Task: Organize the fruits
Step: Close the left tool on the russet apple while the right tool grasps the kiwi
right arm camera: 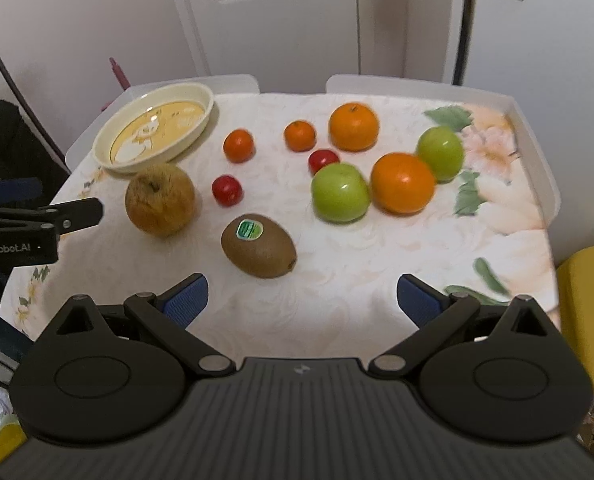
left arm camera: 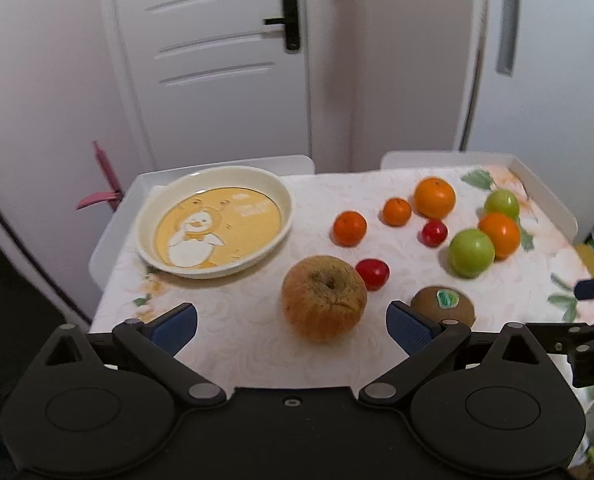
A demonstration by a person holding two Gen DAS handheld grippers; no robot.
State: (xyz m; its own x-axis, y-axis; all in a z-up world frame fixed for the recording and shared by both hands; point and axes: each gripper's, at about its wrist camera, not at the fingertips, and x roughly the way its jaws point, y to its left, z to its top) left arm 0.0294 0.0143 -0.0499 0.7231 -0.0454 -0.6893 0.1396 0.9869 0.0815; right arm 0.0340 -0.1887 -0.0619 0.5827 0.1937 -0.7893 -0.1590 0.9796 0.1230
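brown kiwi (right arm camera: 259, 246): lies flat, long axis left-to-right, sticker up
neighbours: wrinkly apple (right arm camera: 160, 199), cherry tomato (right arm camera: 227, 190)
left hand-held gripper (left arm camera: 293, 326): wide open, empty
right hand-held gripper (right arm camera: 301, 300): wide open, empty

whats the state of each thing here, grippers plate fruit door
left gripper: open, holds nothing
right gripper: open, holds nothing
plate: upright, no fruit in it
wrinkled apple: on the cloth, stem dimple up
kiwi: on its side, sticker up
door: shut
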